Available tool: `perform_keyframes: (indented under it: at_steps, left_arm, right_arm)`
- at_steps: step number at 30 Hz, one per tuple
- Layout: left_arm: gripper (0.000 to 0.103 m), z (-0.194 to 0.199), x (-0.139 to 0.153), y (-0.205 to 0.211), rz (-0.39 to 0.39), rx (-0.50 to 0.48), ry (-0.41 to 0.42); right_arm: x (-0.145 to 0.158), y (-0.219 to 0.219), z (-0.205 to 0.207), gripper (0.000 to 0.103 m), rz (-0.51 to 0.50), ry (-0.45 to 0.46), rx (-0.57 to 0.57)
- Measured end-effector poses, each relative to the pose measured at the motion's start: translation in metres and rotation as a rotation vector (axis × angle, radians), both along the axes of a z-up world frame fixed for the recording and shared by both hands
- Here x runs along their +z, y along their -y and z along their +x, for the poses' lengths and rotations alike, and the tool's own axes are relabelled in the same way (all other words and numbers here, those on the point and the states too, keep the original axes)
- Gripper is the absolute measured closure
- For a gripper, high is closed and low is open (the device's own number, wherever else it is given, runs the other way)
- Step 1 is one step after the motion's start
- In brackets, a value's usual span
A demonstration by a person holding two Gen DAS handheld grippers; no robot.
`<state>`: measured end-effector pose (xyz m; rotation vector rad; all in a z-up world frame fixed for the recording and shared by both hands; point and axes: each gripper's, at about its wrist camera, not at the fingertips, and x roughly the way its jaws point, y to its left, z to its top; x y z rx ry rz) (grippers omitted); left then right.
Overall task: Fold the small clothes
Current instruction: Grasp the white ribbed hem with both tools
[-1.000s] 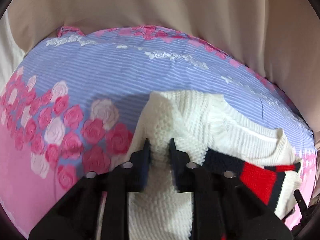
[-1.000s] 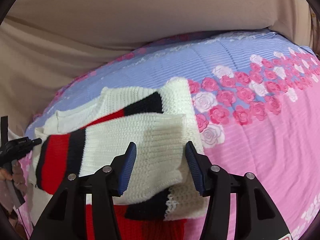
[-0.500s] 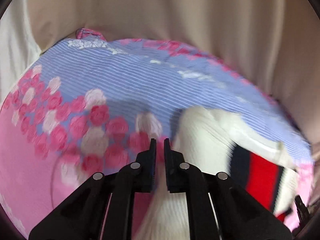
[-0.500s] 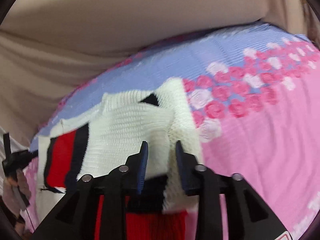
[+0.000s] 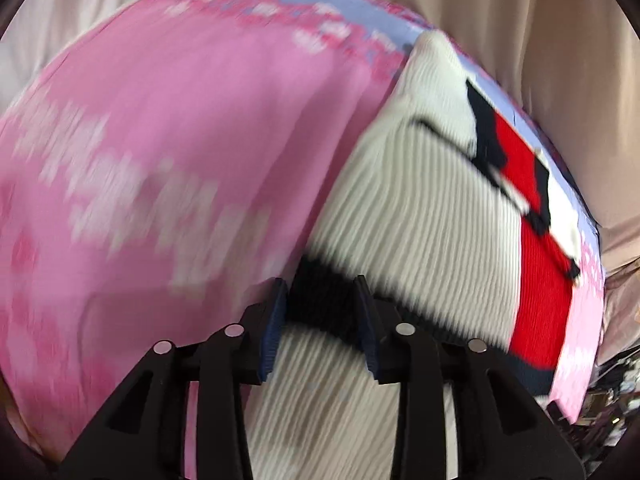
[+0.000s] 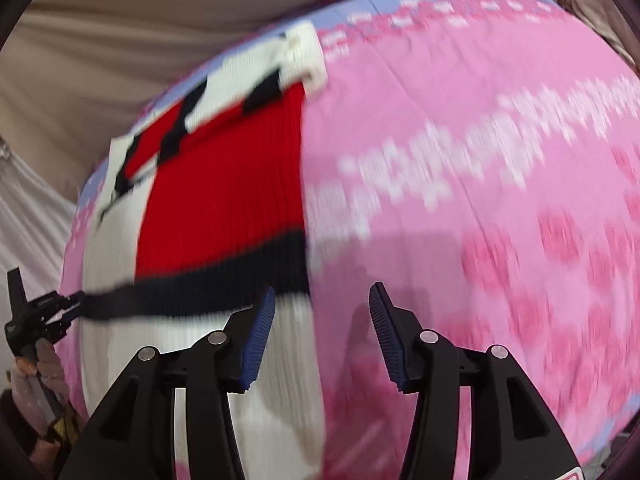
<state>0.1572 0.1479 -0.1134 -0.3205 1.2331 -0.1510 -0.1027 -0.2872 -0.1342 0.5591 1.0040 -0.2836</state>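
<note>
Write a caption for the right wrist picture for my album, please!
Open right gripper above the hem edge of a white, red and navy knitted sweater spread on a pink rose-patterned bedsheet.

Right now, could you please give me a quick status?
Left gripper open over sweater, just opening. Right gripper open at its edge, just opening. Sweater flat on bedspread. Nothing in the way.
</note>
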Motion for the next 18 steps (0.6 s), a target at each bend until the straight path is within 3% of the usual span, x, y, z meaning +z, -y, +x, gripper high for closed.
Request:
perform_keyframes:
  at_steps: [3, 8, 10, 13, 14, 15, 16, 18]
  left_arm:
    - [0.066, -0.037, 0.0, -0.008, -0.011, 0.006, -0.039]
    - [0.057, -0.094, -0.003, -0.006, 0.017, -0.003, -0.056]
    - [0.051, -0.102, -0.003, -0.002, 0.022, 0.014, -0.052]
    - [0.053, -0.103, -0.004, 0.007, 0.063, 0.039, -0.028]
    - [0.059, -0.102, -0.003, 0.01, 0.074, 0.041, -0.019]
    - [0.081, -0.1, -0.003, 0.011, 0.067, 0.04, -0.015]
    - [0.088, -0.096, -0.004, 0.011, 0.022, 0.041, -0.033]
    - [0.091, -0.094, -0.001, 0.008, -0.026, 0.082, -0.05]
  right_arm:
    - [-0.007, -0.011, -0.03, 0.051, 0.089, -0.008, 0.009]
    - [-0.01, -0.032, -0.044, 0.043, 0.121, 0.023, 0.103]
    - [-0.011, -0.04, -0.039, 0.041, 0.122, 0.038, 0.146]
    - [-0.012, -0.05, -0.028, 0.035, 0.088, 0.07, 0.209]
    - [-0.012, -0.051, -0.022, 0.042, 0.078, 0.073, 0.22]
    - [-0.011, -0.05, -0.017, 0.055, 0.075, 0.069, 0.23]
    - [-0.013, -0.046, -0.011, 0.096, 0.105, 0.049, 0.242]
    - [-0.008, -0.034, -0.01, 0.096, 0.132, 0.057, 0.228]
